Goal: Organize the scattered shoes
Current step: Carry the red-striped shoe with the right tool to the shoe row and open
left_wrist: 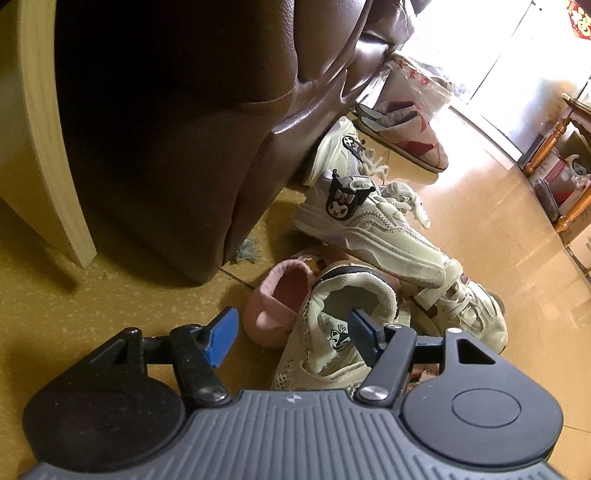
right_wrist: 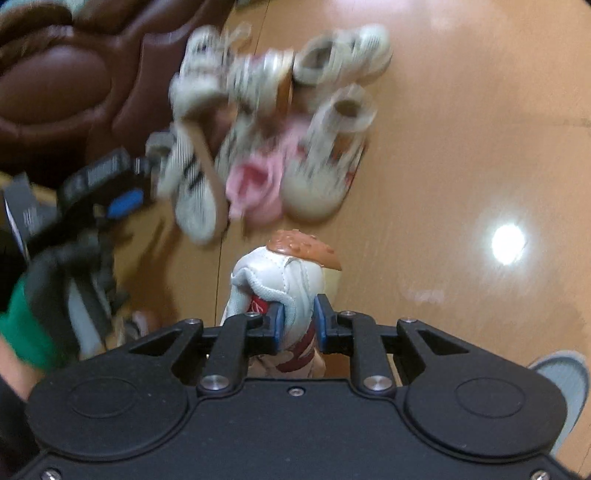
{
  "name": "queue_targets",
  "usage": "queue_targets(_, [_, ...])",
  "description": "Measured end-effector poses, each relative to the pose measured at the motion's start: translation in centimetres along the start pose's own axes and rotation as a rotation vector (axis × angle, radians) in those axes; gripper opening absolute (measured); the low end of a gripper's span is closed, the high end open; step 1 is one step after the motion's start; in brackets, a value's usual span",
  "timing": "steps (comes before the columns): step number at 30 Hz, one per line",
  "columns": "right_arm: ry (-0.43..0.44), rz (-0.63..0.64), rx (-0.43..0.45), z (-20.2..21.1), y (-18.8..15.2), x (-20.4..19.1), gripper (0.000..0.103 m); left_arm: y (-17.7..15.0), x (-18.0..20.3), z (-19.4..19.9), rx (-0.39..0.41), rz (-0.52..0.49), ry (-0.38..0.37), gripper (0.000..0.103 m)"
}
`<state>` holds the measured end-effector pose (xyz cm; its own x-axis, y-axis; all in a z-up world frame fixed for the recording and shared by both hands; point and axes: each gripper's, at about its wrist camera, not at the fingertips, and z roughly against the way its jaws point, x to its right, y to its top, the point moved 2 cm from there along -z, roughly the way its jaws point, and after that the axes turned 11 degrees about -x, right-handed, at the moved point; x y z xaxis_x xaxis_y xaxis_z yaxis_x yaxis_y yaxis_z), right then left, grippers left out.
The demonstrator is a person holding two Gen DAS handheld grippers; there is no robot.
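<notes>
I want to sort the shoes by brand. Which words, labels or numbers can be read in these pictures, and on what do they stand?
No text is readable.
White sneaker: cartoon face patch, no words.
Red hanging: gold character, cut off.
Plastic bag: red print, too blurred.
Shoe in the right hand-held gripper: red mark, unreadable.

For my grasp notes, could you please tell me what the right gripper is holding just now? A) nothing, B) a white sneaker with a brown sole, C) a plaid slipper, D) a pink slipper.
B: in the right wrist view the right gripper has its blue pads pressed on the collar of a white sneaker with a brown sole, while the pink slipper lies in the pile beyond.
</notes>
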<state>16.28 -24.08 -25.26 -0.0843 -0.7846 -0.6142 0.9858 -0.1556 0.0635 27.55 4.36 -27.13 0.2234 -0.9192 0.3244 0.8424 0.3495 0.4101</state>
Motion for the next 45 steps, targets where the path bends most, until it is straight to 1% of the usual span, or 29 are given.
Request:
queue_targets(3, [-0.005,0.022,-0.082,-2.0,-1.1,0.5,0.018,0.1,-0.2,-0.2,-0.003,-0.001,-0.004,0.066])
queue_targets(10, [0.036,-0.002,-0.12,-2.4,-2.2,1.7,0.018,0.0,0.4,-0.4,-0.005,-0.028,-0.013,0.066])
queue_targets(12, [0.031,0.018,-0.136,-2.3,-2.5,1.8,0.018,-0.1,0.7,-0.4,-0.003,-0.044,-0.011,0.066])
queue_targets(14, [0.005,0.053,-0.153,-1.7,-3.0,2.0,0.017,-0.1,0.8,-0.4,-0.004,-0.05,-0.012,0.066])
queue_targets(15, [-0.008,0.071,-0.161,-1.4,-3.3,2.1,0.015,-0.1,0.8,-0.4,-0.004,-0.052,-0.013,0.066])
queue_targets(16, [-0.006,0.073,-0.169,-1.1,-3.2,2.3,0.012,-0.1,0.8,-0.4,-0.005,-0.052,-0.013,0.066])
queue_targets(18, [0.002,0.075,-0.185,-0.4,-2.8,2.8,0.011,0.0,0.6,-0.5,-0.009,-0.052,-0.017,0.066])
queue_targets(19, [-0.011,0.116,-0.219,0.0,-2.6,2.5,0.011,0.0,0.6,-0.5,-0.011,-0.051,-0.019,0.066])
queue_targets(21, [-0.012,0.146,-0.242,0.7,-2.3,2.3,0.011,0.0,0.6,-0.5,-0.013,-0.049,-0.023,0.066])
queue_targets(22, [-0.025,0.191,-0.27,1.0,-2.1,1.9,0.011,0.0,0.6,-0.5,-0.013,-0.05,-0.024,0.066])
queue_targets(23, [-0.042,0.218,-0.278,1.2,-1.9,1.8,0.011,0.0,0.7,-0.5,-0.013,-0.052,-0.025,0.066])
queue_targets(26, [-0.042,0.2,-0.276,2.1,-0.9,2.6,0.011,0.1,0.8,-0.4,-0.011,-0.058,-0.027,0.066])
queue_targets(28, [-0.092,0.254,-0.303,2.0,-0.9,2.6,0.011,0.1,0.7,-0.3,-0.011,-0.056,-0.027,0.066])
queue_targets(29, [-0.111,0.256,-0.321,1.9,-0.7,2.8,0.011,0.2,0.6,-0.3,-0.011,-0.055,-0.027,0.066])
queue_targets(32, [-0.096,0.168,-0.297,1.7,-0.5,3.9,0.013,0.3,0.5,-0.3,-0.01,-0.054,-0.027,0.066])
queue_targets(33, [-0.105,0.155,-0.288,1.6,-0.5,4.1,0.016,0.2,0.6,-0.3,-0.01,-0.056,-0.028,0.066])
queue_targets(34, [-0.114,0.113,-0.262,1.4,-0.5,4.4,0.017,0.2,0.7,-0.3,-0.01,-0.059,-0.028,0.066])
queue_targets(36, [-0.116,0.035,-0.221,0.9,-0.8,4.9,0.033,0.1,0.8,-0.4,-0.013,-0.065,-0.027,0.066])
queue_targets(38, [-0.101,-0.023,-0.203,0.1,-1.5,5.3,0.033,0.0,0.7,-0.5,-0.015,-0.063,-0.024,0.066])
queue_targets(40, [-0.117,-0.016,-0.173,-0.3,-2.1,5.2,0.034,0.0,0.6,-0.5,-0.016,-0.063,-0.023,0.066])
queue_targets(42, [-0.12,-0.027,-0.154,-0.5,-2.5,5.1,0.031,0.1,0.5,-0.5,-0.017,-0.063,-0.024,0.066])
queue_targets(43, [-0.101,-0.03,-0.17,-0.5,-2.6,5.0,0.03,0.1,0.5,-0.5,-0.018,-0.063,-0.025,0.066])
queue_targets(45, [-0.098,0.049,-0.229,-0.8,-2.9,4.1,0.025,0.1,0.4,-0.5,-0.02,-0.063,-0.029,0.066])
